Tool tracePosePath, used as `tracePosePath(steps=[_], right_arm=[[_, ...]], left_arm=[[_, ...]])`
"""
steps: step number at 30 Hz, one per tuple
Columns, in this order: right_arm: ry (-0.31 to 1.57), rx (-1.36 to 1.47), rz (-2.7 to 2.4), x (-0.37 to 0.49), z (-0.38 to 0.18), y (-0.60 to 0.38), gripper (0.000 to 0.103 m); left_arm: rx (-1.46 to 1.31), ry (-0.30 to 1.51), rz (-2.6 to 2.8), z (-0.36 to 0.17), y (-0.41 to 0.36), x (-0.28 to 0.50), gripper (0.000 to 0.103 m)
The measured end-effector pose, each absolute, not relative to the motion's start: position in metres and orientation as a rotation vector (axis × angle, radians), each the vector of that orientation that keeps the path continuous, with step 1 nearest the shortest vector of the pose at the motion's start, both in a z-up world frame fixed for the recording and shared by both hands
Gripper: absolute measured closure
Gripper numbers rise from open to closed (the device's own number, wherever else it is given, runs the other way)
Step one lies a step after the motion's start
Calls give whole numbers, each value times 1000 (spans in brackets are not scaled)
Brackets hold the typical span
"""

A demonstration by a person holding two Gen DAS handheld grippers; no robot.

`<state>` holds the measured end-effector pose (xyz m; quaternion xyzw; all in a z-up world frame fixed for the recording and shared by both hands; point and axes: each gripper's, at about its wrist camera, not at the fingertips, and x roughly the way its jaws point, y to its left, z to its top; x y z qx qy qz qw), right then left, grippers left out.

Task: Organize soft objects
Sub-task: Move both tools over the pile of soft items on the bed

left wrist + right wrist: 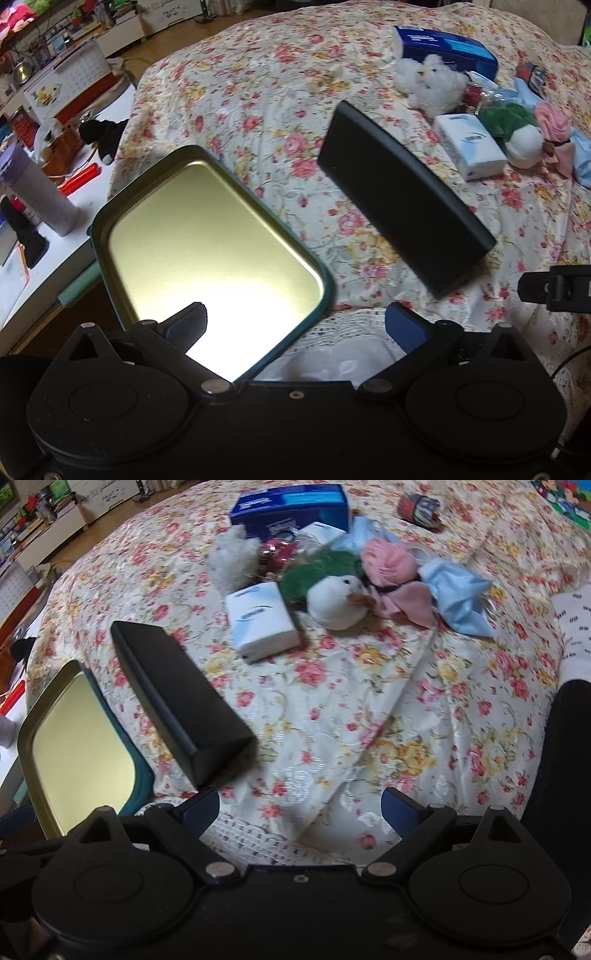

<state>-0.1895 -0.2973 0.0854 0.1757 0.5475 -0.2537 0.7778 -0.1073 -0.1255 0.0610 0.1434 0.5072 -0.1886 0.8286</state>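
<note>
On the floral bedspread lies a pile of soft things: a white fluffy toy (430,83) (232,559), a green and white plush (517,133) (332,598), pink cloth (391,572) (554,122), a light blue cloth (458,594) and a white tissue pack (469,146) (262,622). An empty gold tin tray (207,236) (77,749) sits at the bed's near left. My left gripper (295,325) is open and empty over the tray's near corner. My right gripper (299,806) is open and empty above bare bedspread, well short of the pile.
A long black case (402,192) (181,701) lies between the tray and the pile. A blue tissue box (447,46) (291,506) stands behind the toys. A cluttered white desk (40,229) with a bottle (37,192) borders the bed's left edge.
</note>
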Motion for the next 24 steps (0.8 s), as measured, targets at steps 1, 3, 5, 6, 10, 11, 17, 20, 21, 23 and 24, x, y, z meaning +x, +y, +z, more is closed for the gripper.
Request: tracePosePath(steps=[1, 3, 5, 6, 10, 11, 17, 20, 21, 23, 24], right_arm=[[1184, 387, -552, -191, 85, -300, 9], [1181, 397, -559, -194, 84, -306, 9], [1178, 411, -567, -196, 83, -311, 9], [1177, 415, -569, -197, 83, -313, 9], [1168, 438, -585, -203, 83, -324, 9], [1165, 445, -591, -205, 83, -328, 9], [1145, 488, -636, -213, 84, -354, 9], [1136, 506, -669, -217, 85, -369, 9], [1134, 510, -678, -217, 85, -372, 9], [1122, 512, -700, -219, 87, -381, 9], [1115, 509, -707, -220, 88, -384, 9]], left_arm=[[309, 1076, -405, 61, -129, -109, 4], [321, 1071, -414, 62, -136, -112, 4], [335, 1066, -421, 63, -142, -115, 4], [341, 1063, -425, 64, -144, -116, 4], [348, 1050, -434, 69, -152, -120, 3], [351, 1045, -436, 72, -154, -120, 3], [409, 990, -442, 88, -175, -122, 3], [436, 981, -472, 97, -188, -123, 3], [437, 982, -491, 99, -193, -122, 3], [423, 982, -531, 103, -200, -122, 3], [421, 985, -548, 104, -205, -121, 3]])
